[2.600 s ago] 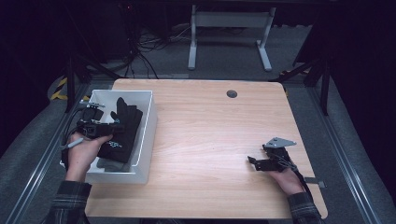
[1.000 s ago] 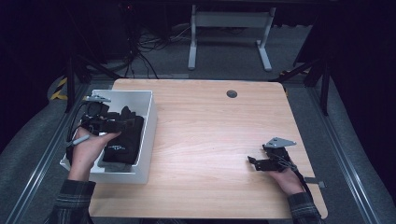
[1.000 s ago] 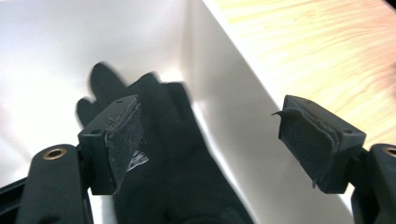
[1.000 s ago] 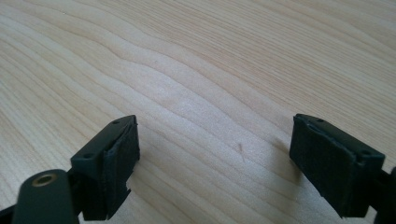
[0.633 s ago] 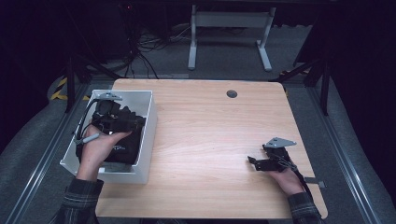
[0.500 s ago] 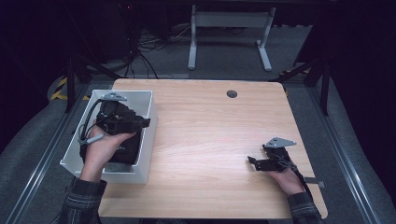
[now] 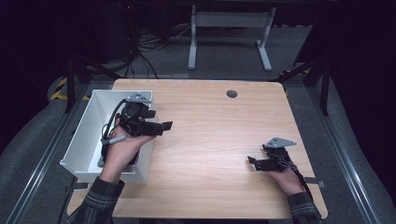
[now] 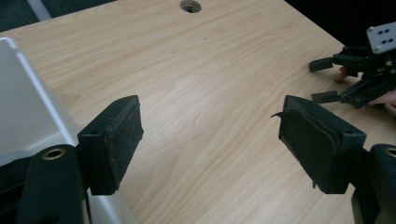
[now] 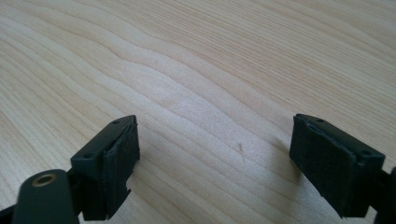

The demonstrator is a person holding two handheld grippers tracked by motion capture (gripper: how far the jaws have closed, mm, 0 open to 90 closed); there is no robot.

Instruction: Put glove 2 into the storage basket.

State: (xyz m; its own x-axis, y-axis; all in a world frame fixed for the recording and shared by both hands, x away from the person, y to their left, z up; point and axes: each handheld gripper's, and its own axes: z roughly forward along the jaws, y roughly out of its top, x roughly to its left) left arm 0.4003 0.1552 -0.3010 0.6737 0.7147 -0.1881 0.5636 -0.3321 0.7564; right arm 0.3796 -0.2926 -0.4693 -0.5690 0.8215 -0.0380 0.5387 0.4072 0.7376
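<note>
Left hand-held gripper (image 7: 161, 127) (jaws apart) over bin (image 7: 88, 135) rim — empty.

Counter (image 7: 210, 135) bare btwn both grippers, wide free lane. Only obstacle: white bin (image 7: 88, 140) at left edge, its wall just under left gripper (image 7: 161, 127).

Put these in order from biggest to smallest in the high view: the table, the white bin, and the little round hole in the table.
1. Table
2. White bin
3. Round hole
</note>
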